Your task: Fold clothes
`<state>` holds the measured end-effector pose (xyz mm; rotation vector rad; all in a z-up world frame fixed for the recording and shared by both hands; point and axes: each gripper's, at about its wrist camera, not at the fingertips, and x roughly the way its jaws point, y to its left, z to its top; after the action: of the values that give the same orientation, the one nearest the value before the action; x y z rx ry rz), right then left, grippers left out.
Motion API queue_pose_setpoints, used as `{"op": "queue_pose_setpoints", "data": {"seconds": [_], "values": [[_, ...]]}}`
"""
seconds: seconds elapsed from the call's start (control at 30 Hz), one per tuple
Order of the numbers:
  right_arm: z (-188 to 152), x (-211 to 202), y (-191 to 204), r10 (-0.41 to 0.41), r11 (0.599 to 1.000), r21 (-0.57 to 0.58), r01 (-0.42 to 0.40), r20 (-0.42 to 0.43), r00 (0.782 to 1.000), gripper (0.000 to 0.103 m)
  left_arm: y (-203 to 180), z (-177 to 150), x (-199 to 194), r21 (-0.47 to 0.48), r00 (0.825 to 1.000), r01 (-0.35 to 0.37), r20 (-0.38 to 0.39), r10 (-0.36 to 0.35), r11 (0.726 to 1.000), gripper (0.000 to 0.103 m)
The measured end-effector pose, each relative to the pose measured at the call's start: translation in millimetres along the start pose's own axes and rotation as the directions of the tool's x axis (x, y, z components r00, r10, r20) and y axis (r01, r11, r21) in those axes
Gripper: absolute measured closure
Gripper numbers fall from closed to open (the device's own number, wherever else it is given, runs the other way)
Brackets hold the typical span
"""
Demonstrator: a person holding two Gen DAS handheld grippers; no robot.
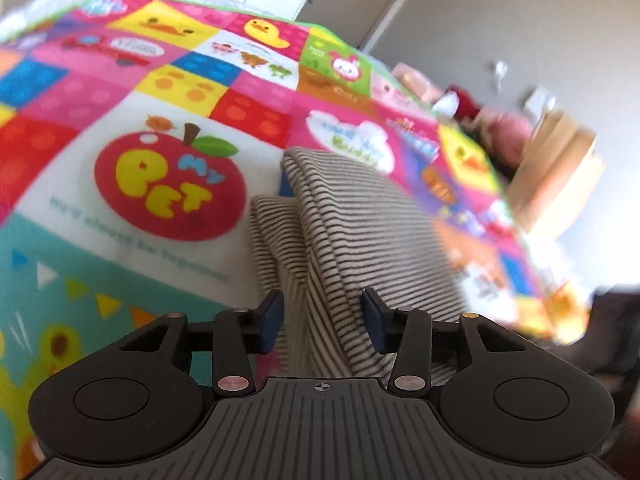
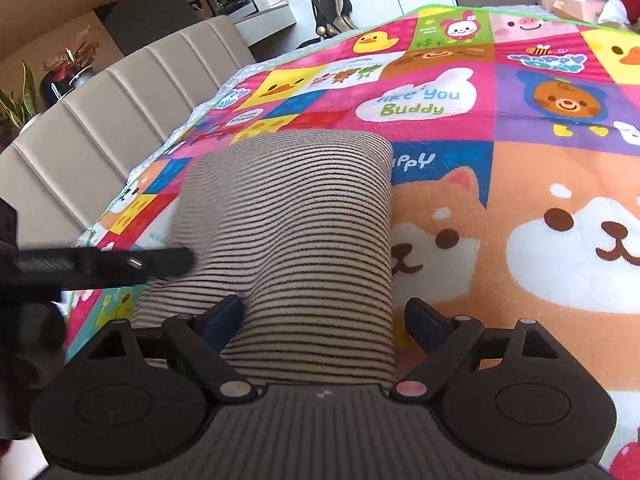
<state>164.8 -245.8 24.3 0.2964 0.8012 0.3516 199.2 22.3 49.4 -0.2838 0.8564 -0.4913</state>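
Note:
A cream garment with thin dark stripes (image 2: 296, 220) lies folded on a bright cartoon-print blanket (image 2: 520, 208). In the left wrist view the striped garment (image 1: 352, 216) shows stacked folds running away from me. My left gripper (image 1: 322, 320) is open, its blue pads on either side of the garment's near fold. My right gripper (image 2: 324, 320) is open wide, straddling the near end of the garment; the left pad touches the cloth and the right pad is over the blanket. A black, blurred part of the left gripper (image 2: 100, 264) reaches in from the left edge of the right wrist view.
A beige ribbed sofa back (image 2: 100, 120) runs along the blanket's left side, with potted plants (image 2: 68, 68) behind it. An office chair (image 2: 328, 4) stands beyond the far edge. A cardboard box (image 1: 560, 168) and pink and red items (image 1: 460, 100) sit past the blanket's right corner.

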Motion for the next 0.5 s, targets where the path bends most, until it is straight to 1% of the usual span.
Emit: {"op": "queue_pose_setpoints", "data": {"seconds": [0.03, 0.13, 0.2, 0.23, 0.27, 0.3, 0.33, 0.37, 0.47, 0.5], "values": [[2, -2, -1, 0.004, 1.000, 0.003, -0.004, 0.000, 1.000, 0.015, -1, -1, 0, 0.022, 1.000, -0.004, 0.005, 0.004, 1.000, 0.054], [12, -9, -3, 0.039, 0.999, 0.027, -0.040, 0.045, 0.998, 0.014, 0, -3, -3, 0.076, 1.000, -0.024, 0.019, 0.022, 0.997, 0.050], [25, -6, -8, 0.047, 0.995, 0.080, -0.053, 0.068, 0.997, 0.012, 5, -3, -3, 0.083, 1.000, -0.024, 0.011, 0.023, 0.996, 0.046], [32, 0, -11, 0.041, 0.993, 0.112, -0.048, 0.063, 0.997, 0.011, 7, -2, -3, 0.082, 1.000, -0.022, 0.007, 0.021, 0.996, 0.046], [39, 10, -15, 0.035, 0.989, 0.143, -0.040, 0.039, 0.999, 0.011, 8, -2, -3, 0.082, 1.000, -0.020, 0.003, 0.020, 0.996, 0.046], [44, 18, -17, 0.045, 0.984, 0.171, -0.047, 0.016, 0.999, 0.011, 8, -1, -3, 0.089, 1.000, -0.023, 0.003, 0.023, 0.996, 0.046], [48, 26, -17, 0.061, 0.979, 0.197, -0.058, -0.006, 0.998, 0.012, 8, 0, -2, 0.097, 1.000, -0.025, 0.003, 0.025, 0.995, 0.046], [53, 33, -18, 0.077, 0.972, 0.223, -0.069, -0.028, 0.997, 0.018, 8, 1, -2, 0.104, 1.000, -0.028, 0.003, 0.028, 0.994, 0.046], [59, 18, 4, 0.148, 0.980, 0.127, -0.152, 0.044, 0.988, 0.017, 12, 3, 0, 0.122, 0.999, -0.050, 0.006, 0.050, 0.991, 0.045], [59, 12, 10, 0.162, 0.982, 0.089, -0.167, 0.066, 0.985, 0.017, 16, 3, 1, 0.119, 0.999, -0.053, 0.006, 0.053, 0.991, 0.042]]}}
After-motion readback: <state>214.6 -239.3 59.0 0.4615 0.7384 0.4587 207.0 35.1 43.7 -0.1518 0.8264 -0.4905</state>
